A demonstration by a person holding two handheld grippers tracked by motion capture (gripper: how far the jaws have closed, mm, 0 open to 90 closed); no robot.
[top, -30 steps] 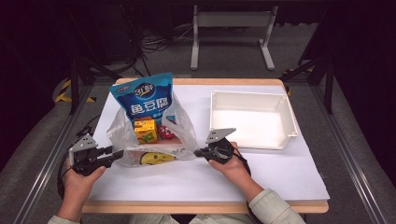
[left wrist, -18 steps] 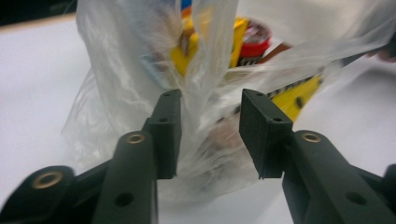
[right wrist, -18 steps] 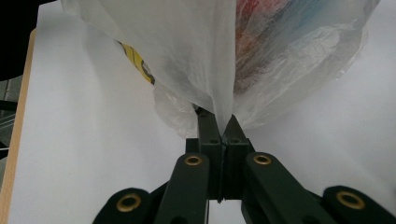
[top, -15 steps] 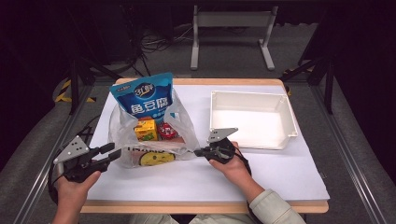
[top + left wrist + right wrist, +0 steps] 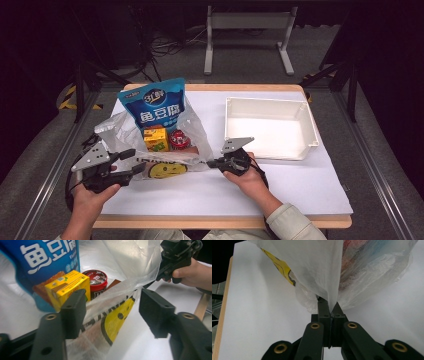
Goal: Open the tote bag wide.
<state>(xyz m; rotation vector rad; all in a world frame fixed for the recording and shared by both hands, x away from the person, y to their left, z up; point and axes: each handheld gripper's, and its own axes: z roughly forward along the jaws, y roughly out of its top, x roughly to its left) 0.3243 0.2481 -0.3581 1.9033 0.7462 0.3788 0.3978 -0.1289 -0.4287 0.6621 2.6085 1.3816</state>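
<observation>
**Ana:** Grippers first, nearest the front edge of the desk (image 5: pixel 300 200). What has changed?

**Ben:** The left gripper (image 5: pixel 131 161) has just been opening its jaws; they now stand apart. In the left gripper view the near lip of the plastic bag (image 5: pixel 117 315), the part with the yellow smiley print, runs between the jaws but neither pad presses on it. Compared with a second ago, that hand has also drawn back toward the front-left corner.

**Ana:** And the right gripper (image 5: pixel 212 163)?

**Ben:** Clamped together on the bag's right-hand edge. The right gripper view shows a fold of thin film pinched between the closed jaws (image 5: pixel 331 310), pulled taut.

**Ana:** So where does the bag sit?

**Ben:** On the left half of the desk, mouth open toward the person. Inside, a yellow juice carton (image 5: pixel 155 138) and a red-lidded tub (image 5: pixel 178 139) stand side by side, with a tall blue snack packet (image 5: pixel 154 106) upright behind them.

**Ana:** Further back?

**Ben:** A white tray (image 5: pixel 310 130) toward the back-right corner, with nothing in it.

**Ana:** Meaning for the job?

**Ben:** My guess: the left side has let go to reach in for an item while the right holds the mouth open; the tray looks like the destination.
</observation>
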